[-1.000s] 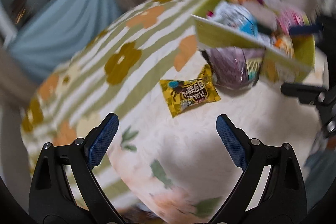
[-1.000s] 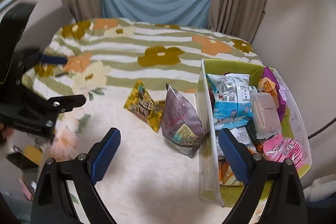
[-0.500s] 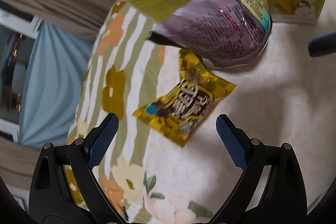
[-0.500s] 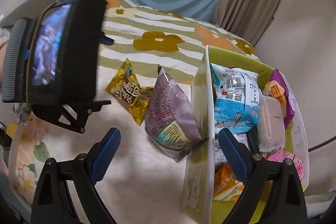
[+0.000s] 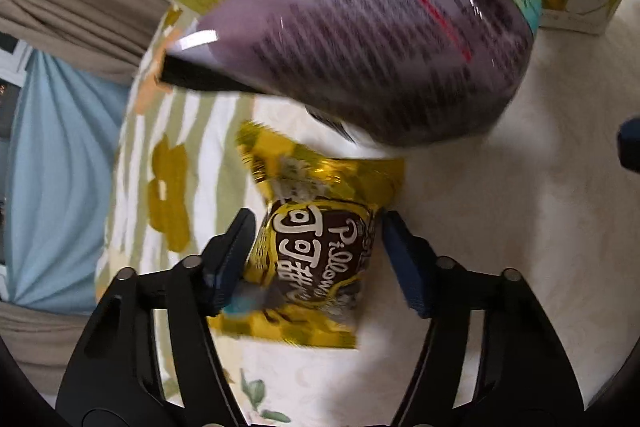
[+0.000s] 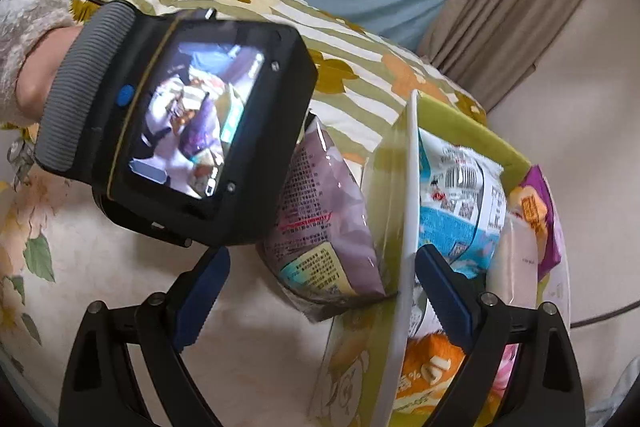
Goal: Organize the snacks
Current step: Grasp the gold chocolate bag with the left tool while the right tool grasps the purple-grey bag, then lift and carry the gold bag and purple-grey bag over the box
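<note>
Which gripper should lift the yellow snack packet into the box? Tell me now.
Left. The left gripper has just been closing, and its pads bracket the yellow snack packet. The right gripper is open, straddling the box wall beside the purple bag.

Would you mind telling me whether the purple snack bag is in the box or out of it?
Out: the purple snack bag leans against the green box wall outside, on the blanket.

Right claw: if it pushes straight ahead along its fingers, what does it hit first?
Probably the purple snack bag leaning on the green box's white wall; both sit between the open right claw's fingers. Which comes first is unclear.
</note>
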Available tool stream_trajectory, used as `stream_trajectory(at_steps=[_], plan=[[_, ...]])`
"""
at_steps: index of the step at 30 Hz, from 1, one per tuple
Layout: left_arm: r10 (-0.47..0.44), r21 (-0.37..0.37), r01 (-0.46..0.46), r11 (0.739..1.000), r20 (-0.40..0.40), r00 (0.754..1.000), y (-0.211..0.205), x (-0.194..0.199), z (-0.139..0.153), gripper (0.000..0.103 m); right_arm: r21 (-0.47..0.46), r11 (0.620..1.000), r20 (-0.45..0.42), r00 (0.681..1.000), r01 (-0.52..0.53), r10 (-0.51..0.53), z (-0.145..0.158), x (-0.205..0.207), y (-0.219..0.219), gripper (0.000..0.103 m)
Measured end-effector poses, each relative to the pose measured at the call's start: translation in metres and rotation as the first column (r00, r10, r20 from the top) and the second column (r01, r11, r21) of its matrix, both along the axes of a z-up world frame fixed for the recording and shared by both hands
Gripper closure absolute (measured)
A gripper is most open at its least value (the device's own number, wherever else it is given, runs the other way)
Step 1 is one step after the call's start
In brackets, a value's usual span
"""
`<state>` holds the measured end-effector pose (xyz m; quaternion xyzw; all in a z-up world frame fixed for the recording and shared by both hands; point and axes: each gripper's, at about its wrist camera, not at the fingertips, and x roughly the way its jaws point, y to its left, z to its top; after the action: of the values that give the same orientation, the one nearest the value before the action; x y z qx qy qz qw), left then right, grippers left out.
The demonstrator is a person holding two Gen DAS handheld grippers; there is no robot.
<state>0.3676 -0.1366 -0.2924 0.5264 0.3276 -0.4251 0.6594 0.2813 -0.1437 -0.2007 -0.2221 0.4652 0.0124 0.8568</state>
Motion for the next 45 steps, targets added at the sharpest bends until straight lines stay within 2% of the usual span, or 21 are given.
stream_trajectory(at_steps=[2,10,16,18,20,23,24,25,29,31,36,38,41,45], plan=[[0.013,0.004,-0.013,1.0,-0.031,0.999,0.007,0.0,-0.004,0.052,-0.026,0.999,0.007,1.0,-0.026,0.026,-0.002,0.001,0.006,0.011],[0.096,-0.021,-0.098,0.995,-0.091,0.991,0.038,-0.002,-0.005,0.054,-0.106,0.992,-0.051,0.997,-0.067,0.062,-0.021,0.021,0.024,0.011],[0.219,-0.02,-0.225,0.974,-0.161,0.962,0.067,0.003,-0.005,0.054,-0.136,0.989,-0.11,0.993,-0.059,0.044,-0.038,0.035,0.024,0.011],[0.257,-0.021,-0.265,0.964,-0.179,0.95,0.076,0.0,-0.004,0.054,-0.106,0.993,-0.126,0.991,-0.06,0.046,-0.038,0.036,0.022,0.023],[0.308,-0.024,-0.319,0.948,-0.202,0.93,0.086,-0.001,-0.003,0.054,-0.068,0.995,-0.146,0.988,-0.067,0.056,-0.039,0.036,0.022,0.03],[0.392,-0.031,-0.411,0.911,-0.242,0.887,0.099,-0.002,-0.003,0.054,-0.079,0.995,-0.163,0.986,-0.056,0.042,-0.047,0.037,0.02,0.03],[0.418,-0.033,-0.44,0.897,-0.257,0.871,0.102,-0.004,-0.002,0.054,-0.073,0.996,-0.171,0.985,-0.05,0.037,-0.05,0.038,0.02,0.03],[0.455,-0.036,-0.483,0.875,-0.281,0.845,0.106,-0.003,-0.002,0.054,-0.079,0.996,-0.166,0.986,-0.044,0.03,-0.052,0.038,0.02,0.03],[0.519,-0.06,-0.569,0.82,-0.341,0.784,0.116,-0.005,0.001,0.054,-0.133,0.99,-0.158,0.987,-0.042,0.021,-0.06,0.043,0.021,0.03],[0.536,-0.065,-0.593,0.803,-0.357,0.765,0.118,-0.004,0.0,0.054,-0.147,0.988,-0.154,0.988,-0.043,0.02,-0.06,0.047,0.018,0.031],[0.578,-0.079,-0.656,0.751,-0.404,0.71,0.124,-0.01,0.004,0.055,-0.203,0.978,-0.13,0.991,-0.041,0.015,-0.062,0.052,0.013,0.044],[0.588,-0.084,-0.675,0.733,-0.421,0.69,0.127,-0.005,0.003,0.055,-0.19,0.981,-0.113,0.994,-0.027,0.006,-0.058,0.05,0.011,0.048],[0.604,-0.097,-0.697,0.711,-0.424,0.675,0.129,-0.008,0.008,0.055,-0.172,0.985,-0.088,0.996,-0.008,-0.007,-0.052,0.05,0.01,0.057],[0.625,-0.118,-0.741,0.662,-0.46,0.631,0.138,-0.008,0.018,0.055,-0.123,0.992,-0.076,0.997,0.001,-0.01,-0.046,0.046,0.011,0.063]])
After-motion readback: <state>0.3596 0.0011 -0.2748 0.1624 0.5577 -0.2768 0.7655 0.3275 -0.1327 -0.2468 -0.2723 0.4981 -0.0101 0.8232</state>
